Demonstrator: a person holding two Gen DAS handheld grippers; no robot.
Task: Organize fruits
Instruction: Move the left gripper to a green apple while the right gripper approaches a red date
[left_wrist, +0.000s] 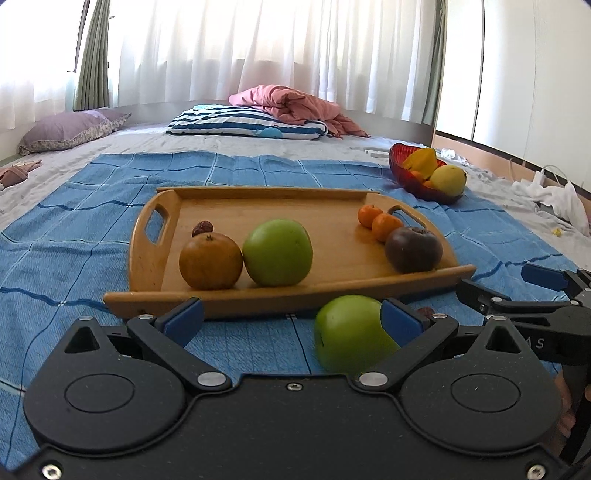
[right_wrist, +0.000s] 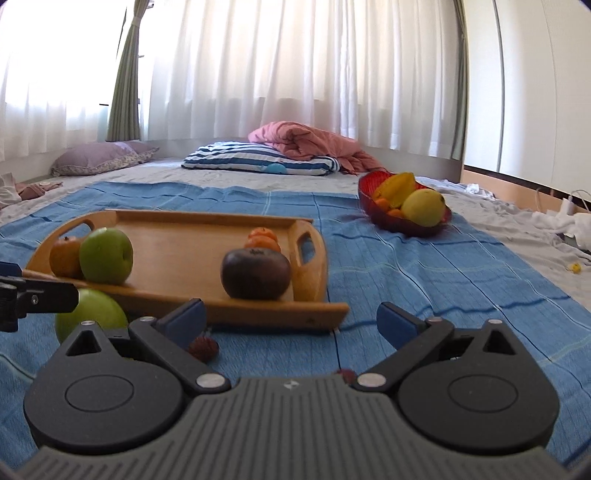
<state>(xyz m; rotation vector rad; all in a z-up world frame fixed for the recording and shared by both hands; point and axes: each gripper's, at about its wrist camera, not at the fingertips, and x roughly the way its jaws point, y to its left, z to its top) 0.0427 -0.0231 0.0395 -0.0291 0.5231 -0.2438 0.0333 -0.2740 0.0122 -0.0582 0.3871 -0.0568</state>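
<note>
A wooden tray (left_wrist: 332, 206) lies on a blue cloth and holds a brown-orange fruit (left_wrist: 210, 260), a green apple (left_wrist: 277, 252), two small oranges (left_wrist: 386, 226), a dark purple fruit (left_wrist: 413, 249) and a small dark red fruit (left_wrist: 202, 228). My left gripper (left_wrist: 291, 319) is open; a second green apple (left_wrist: 351, 334) lies on the cloth against its right finger. My right gripper (right_wrist: 291, 319) is open and empty in front of the tray (right_wrist: 184, 236). A small red fruit (right_wrist: 204, 349) lies by its left finger. The second apple (right_wrist: 90, 314) shows at its left.
A red bowl (left_wrist: 406, 177) with a yellow fruit, a starfruit and small oranges stands at the back right, also in the right wrist view (right_wrist: 373, 199). Pillows and a pink blanket (left_wrist: 295, 103) lie behind. White cloths and cables lie at the far right.
</note>
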